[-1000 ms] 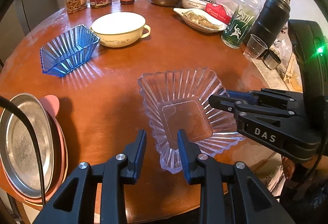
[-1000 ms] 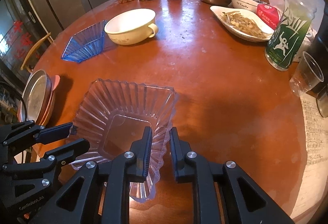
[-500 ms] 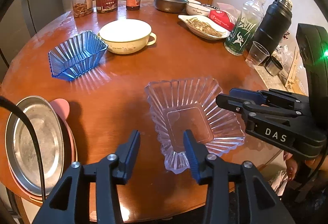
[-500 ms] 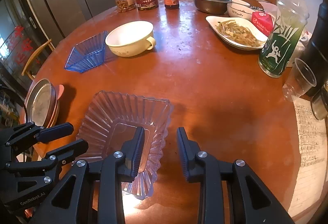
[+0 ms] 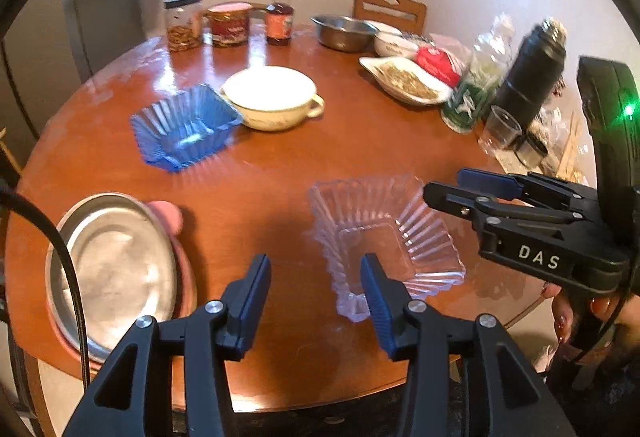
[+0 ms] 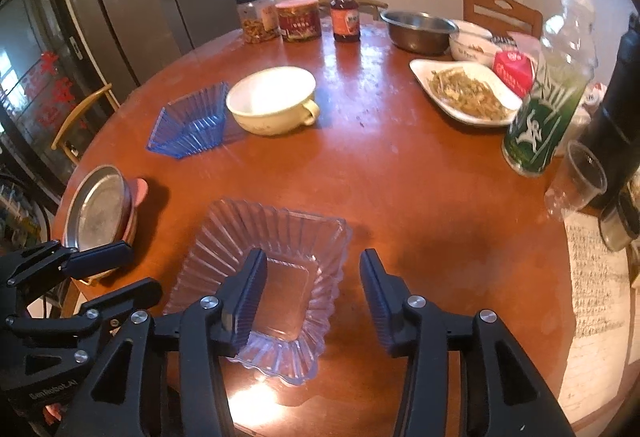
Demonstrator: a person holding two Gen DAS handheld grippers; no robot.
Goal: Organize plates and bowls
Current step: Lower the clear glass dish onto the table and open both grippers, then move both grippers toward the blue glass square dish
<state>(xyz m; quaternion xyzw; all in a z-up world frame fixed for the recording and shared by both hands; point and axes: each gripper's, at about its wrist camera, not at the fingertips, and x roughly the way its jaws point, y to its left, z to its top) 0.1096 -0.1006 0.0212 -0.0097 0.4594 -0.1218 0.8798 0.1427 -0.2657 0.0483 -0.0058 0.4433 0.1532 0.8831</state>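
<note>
A clear ribbed dish point(image 5: 384, 233) point(image 6: 264, 269) rests on the round wooden table near its front edge. My left gripper point(image 5: 316, 293) is open and empty, above and in front of the dish's near left corner. My right gripper point(image 6: 312, 293) is open and empty, raised above the dish's right rim; it shows in the left wrist view point(image 5: 452, 187). A blue ribbed dish point(image 5: 184, 127) point(image 6: 192, 125) and a cream handled bowl point(image 5: 272, 101) point(image 6: 272, 99) stand farther back. A metal plate point(image 5: 112, 269) point(image 6: 98, 207) lies on a pink plate at the left edge.
At the back stand jars point(image 6: 258, 17), a sauce bottle point(image 6: 345, 13), a steel bowl point(image 6: 420, 29) and a white dish of food point(image 6: 464, 91). A green bottle point(image 6: 544, 117), plastic cup point(image 6: 580, 181) and black flask point(image 5: 532, 69) crowd the right side.
Both grippers have opened wide, let go of the clear dish's rim and pulled back and up. The dish stays on the table.
</note>
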